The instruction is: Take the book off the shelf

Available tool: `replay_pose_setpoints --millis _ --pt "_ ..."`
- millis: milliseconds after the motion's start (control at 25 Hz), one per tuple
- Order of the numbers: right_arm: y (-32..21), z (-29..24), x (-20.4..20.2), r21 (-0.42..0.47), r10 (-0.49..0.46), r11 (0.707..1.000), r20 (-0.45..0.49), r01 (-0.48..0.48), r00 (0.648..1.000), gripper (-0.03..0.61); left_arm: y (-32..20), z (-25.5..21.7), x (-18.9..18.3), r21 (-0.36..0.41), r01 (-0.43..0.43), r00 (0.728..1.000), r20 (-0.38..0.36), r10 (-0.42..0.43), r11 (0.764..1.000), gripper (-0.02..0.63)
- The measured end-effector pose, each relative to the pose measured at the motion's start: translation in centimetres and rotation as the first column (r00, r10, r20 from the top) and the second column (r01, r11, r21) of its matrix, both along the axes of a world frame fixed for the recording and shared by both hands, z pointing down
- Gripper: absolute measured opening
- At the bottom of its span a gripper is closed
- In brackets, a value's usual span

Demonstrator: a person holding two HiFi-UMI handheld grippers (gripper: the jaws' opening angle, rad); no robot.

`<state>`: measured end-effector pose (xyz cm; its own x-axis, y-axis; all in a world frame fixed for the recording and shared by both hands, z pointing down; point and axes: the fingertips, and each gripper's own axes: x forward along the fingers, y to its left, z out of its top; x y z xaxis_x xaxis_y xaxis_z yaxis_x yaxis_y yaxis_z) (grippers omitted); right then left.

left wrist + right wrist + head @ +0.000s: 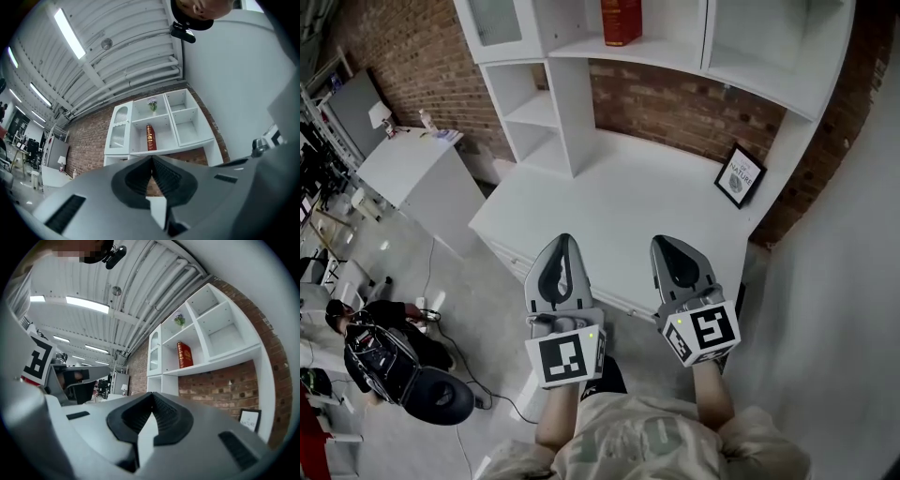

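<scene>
Head view: I have both tongs clenched on nothing, the left tongs [564, 242] and right tongs [667, 244] side by side above the near edge of the white surface [619, 202]. The red book [621, 21] stands upright on the shelf [661, 49], well ahead of them.

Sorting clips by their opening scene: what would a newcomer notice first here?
A red book stands upright in the white shelf against the brick wall, top centre. Below it, the left gripper and right gripper hang side by side over the white desk, both shut and empty.
</scene>
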<state>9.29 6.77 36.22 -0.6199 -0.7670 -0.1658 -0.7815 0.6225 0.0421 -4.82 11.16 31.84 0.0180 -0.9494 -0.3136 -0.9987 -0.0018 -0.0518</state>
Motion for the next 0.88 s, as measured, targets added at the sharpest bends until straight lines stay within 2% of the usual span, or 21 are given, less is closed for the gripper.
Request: replay_pose_setpoints --millis 280,520,600,680,760,880 --pt "-10.0 -2.4 -6.8 0.074 -0.002 0.997 -0.032 0.004 0.999 0.014 -11.1 -1.6 -5.9 0.013 -0.005 1.000 0.002 0.005 1.000 0.012" --pt "-19.0 -5.4 -11.5 0.115 0.055 0.992 -0.041 -0.050 0.998 0.014 -20.9 -4.2 -9.7 0.037 -0.083 0.997 -0.002 0.083 0.996 0.012" --pt "-21.2 -6.1 -12.9 0.126 0.069 0.990 -0.053 -0.062 0.996 0.014 -23.6 -4.4 -10.8 0.020 -0.105 0.994 -0.004 0.105 0.994 0.012" --pt "-23.0 -6.3 -13.8 0.116 0.077 0.991 -0.062 -0.069 0.995 0.014 -26.1 -3.9 -11.3 -0.011 -0.133 0.991 -0.008 0.133 0.991 0.012" --pt "-24.6 -6.1 -14.2 0.091 0.074 0.994 -0.063 -0.069 0.995 0.014 -28.3 -3.9 -10.5 -0.017 -0.177 0.984 -0.037 0.176 0.984 0.012" --pt "-26.9 -5.6 -14.0 0.069 0.089 0.994 -0.064 -0.085 0.994 0.014 -30.4 -3.7 -8.9 -0.026 -0.214 0.976 -0.041 0.213 0.976 0.012"
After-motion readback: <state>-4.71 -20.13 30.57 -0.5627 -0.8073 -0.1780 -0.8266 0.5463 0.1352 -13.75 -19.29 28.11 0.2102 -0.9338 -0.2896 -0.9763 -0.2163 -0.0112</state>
